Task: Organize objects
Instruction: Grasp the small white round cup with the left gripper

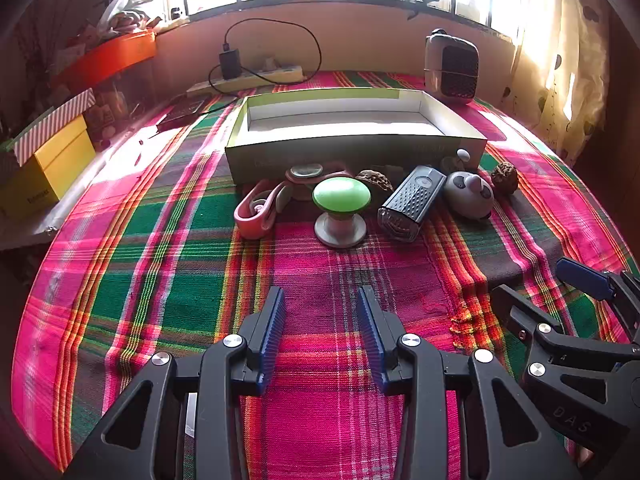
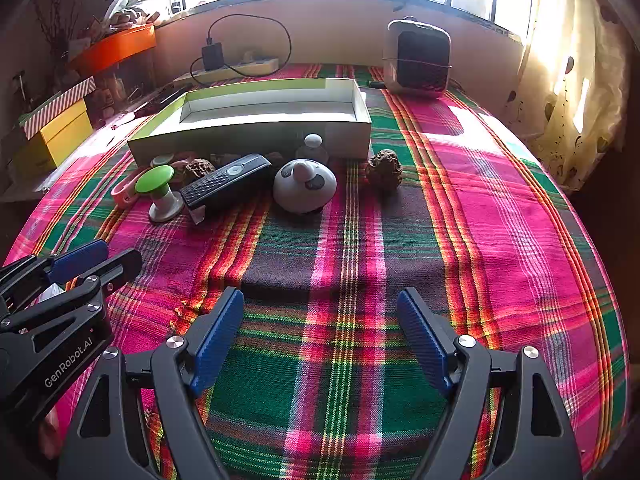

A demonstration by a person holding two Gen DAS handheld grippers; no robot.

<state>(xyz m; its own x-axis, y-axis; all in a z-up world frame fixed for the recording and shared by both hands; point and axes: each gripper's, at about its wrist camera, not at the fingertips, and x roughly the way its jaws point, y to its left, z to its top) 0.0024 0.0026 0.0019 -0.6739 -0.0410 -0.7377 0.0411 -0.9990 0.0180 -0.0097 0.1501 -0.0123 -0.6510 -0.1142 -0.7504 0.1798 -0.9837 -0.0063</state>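
Box (image 1: 352,148), green knob (image 1: 341,196), 2 grippers parted, empty

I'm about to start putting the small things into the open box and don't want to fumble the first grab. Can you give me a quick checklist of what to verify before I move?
1. Left gripper empty, jaws apart: ok.
2. Right gripper empty, jaws wide apart: ok.
3. Open box has room inside: ok, the part that shows is bare.
4. Green-topped knob upright and free to grasp: ok, though the black perforated device lies close beside it.
5. Panda-faced toy clear of the box wall: cannot tell, a small white piece stands right behind it.
6. Brown walnut standing apart from the cluster: ok.
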